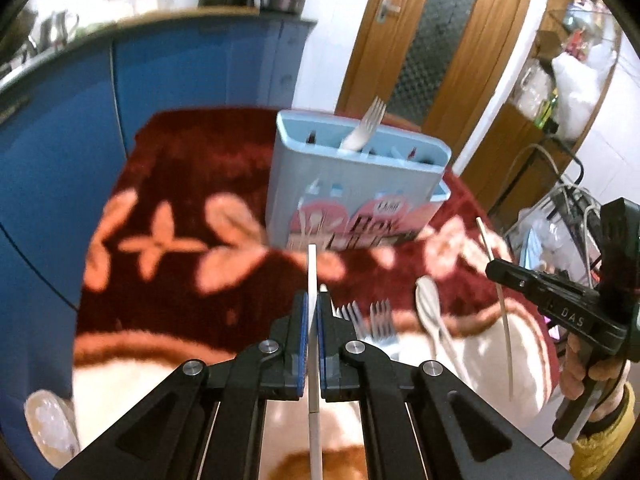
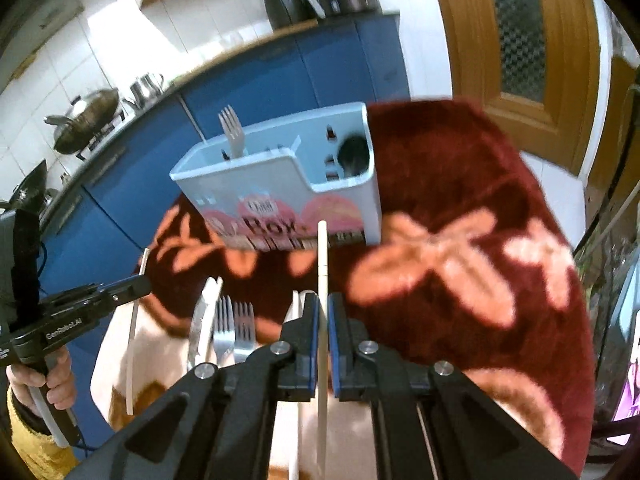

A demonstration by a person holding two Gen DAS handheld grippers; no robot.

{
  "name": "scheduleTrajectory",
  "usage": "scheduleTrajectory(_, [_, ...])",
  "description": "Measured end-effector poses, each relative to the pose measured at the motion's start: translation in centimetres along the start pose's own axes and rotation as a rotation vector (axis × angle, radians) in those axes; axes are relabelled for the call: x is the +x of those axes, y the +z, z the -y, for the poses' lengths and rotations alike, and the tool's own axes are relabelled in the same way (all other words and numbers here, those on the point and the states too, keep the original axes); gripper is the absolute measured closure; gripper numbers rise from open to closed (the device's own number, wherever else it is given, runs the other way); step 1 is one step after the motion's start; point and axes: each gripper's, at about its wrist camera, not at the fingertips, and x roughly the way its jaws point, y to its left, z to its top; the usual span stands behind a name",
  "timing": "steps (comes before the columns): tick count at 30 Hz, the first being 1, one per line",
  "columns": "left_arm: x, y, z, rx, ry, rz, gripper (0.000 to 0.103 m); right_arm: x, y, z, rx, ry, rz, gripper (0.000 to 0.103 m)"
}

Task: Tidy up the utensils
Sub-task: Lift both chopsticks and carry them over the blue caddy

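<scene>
My left gripper [image 1: 312, 304] is shut on a pale chopstick [image 1: 312, 264] that sticks up past its pads, lifted off the cloth. My right gripper [image 2: 323, 302] is shut on a second pale chopstick [image 2: 322, 248], also raised. Each gripper shows in the other's view: the right gripper [image 1: 495, 271] with its stick [image 1: 505, 320], the left gripper [image 2: 141, 282] with its stick [image 2: 133, 332]. Ahead stands a light blue utensil box [image 1: 344, 184] [image 2: 276, 178] with a fork [image 1: 370, 120] [image 2: 232, 128] upright inside. Two forks [image 1: 370, 320] [image 2: 234, 326], a white spoon [image 1: 428, 300] and a knife [image 2: 199, 322] lie on the cloth.
The table wears a dark red cloth with pink flowers [image 1: 180, 184] [image 2: 460, 184]. Blue cabinets [image 1: 60, 140] run behind and to the left, with a wok [image 2: 86, 118] and a black appliance [image 2: 290, 2] on the counter. A wooden door [image 1: 420, 40] and cluttered shelves [image 1: 560, 80] stand to the right.
</scene>
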Motion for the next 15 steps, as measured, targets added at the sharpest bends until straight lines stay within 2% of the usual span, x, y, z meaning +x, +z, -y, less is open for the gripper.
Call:
scheduleTrajectory(7, [-2.1,2.3,1.7,0.021,-0.025,0.127,0.099,-3.1,2.1,-0.8,-0.022,0.019,0.14,0.097])
scheduleTrajectory(11, [-2.9,4.8,1.9,0.004,-0.019,0.207,0.099,-4.2,3.7,-1.3,-0.049,0.001,0.223,0.097])
scheduleTrajectory(15, [-3.4,7.2,1.9,-0.015,-0.026,0.273,0.099,-4.7,5.5,-1.2,-0.043,0.02,0.265,0.097])
